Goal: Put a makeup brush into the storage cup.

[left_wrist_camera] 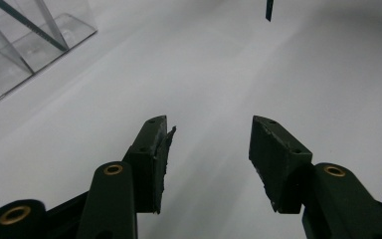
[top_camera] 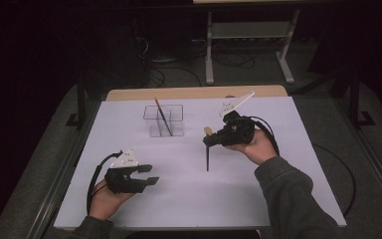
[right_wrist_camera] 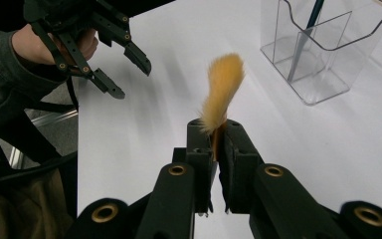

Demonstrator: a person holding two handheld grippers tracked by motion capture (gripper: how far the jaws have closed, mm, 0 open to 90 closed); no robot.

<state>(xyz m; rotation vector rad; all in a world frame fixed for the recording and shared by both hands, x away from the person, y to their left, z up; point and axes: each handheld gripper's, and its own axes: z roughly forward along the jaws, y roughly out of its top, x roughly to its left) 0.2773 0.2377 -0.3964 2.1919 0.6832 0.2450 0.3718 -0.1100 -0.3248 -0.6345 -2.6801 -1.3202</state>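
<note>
1 brush (right_wrist_camera: 222, 87), orange bristles and dark handle, sits clamped in the right tool (right_wrist_camera: 214, 137); left tool (left_wrist_camera: 209, 144) gapes, nothing between.

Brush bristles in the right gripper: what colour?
Orange-yellow bristles; best in the right gripper view.

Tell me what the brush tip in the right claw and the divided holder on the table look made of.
Brush tip: soft orange-tan hair or synthetic fibre, matte; the strands look fluffy and bend sideways. Holder: clear glossy plastic, likely acrylic; the table shows through its walls, and the edges catch light.
</note>
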